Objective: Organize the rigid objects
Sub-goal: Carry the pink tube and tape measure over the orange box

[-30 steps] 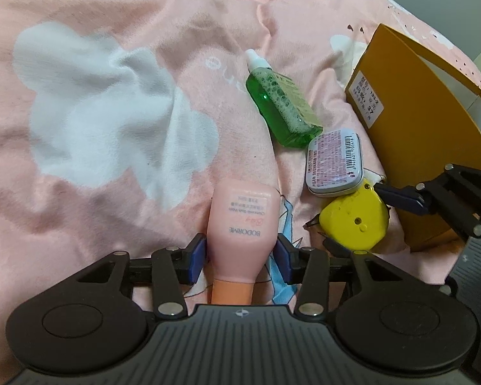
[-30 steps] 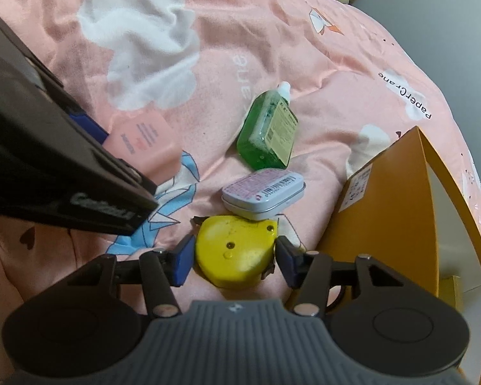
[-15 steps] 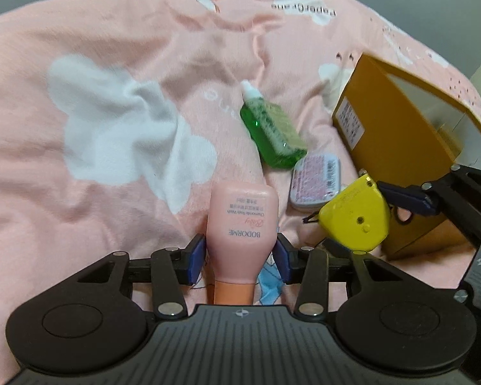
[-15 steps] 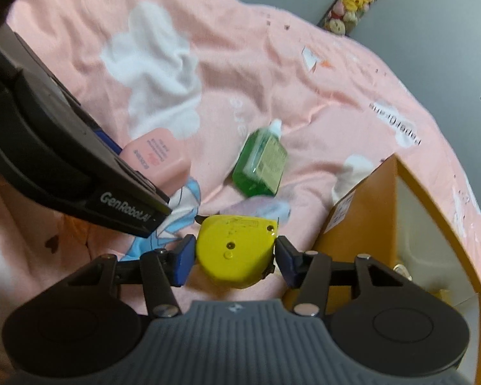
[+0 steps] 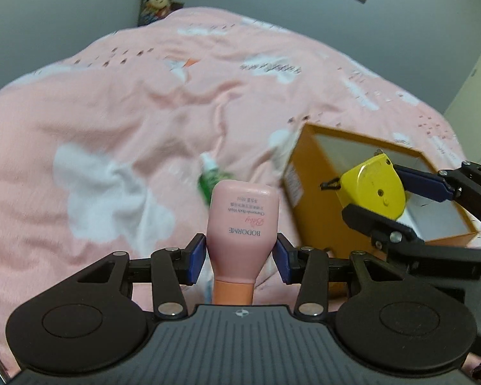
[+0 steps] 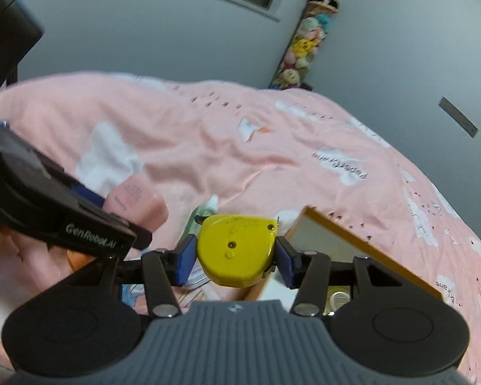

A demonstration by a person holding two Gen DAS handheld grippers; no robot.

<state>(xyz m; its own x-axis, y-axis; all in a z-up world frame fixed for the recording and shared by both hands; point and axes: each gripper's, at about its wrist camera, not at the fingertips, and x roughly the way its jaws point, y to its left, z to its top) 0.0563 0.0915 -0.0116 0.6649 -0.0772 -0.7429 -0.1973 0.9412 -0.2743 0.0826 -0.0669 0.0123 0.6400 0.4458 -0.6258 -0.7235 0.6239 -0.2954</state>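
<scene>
Left gripper (image 5: 240, 258) jaws clamped on pink BODORME body-wash tube (image 5: 242, 224), held above pink bed quilt (image 5: 118, 122). Right gripper (image 6: 235, 258) jaws gripping yellow rounded plastic tape measure (image 6: 237, 248) over open orange cardboard box (image 5: 317, 211).

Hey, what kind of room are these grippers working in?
Most likely a bedroom, perhaps a child's. The work surface is a bed covered by a pink quilt printed with white clouds, and a hanging column of plush toys runs down the grey wall behind it.

"BODORME" on pink tube (image 5: 242, 221); "GenRobot.AI" on left gripper (image 6: 89, 235)
</scene>
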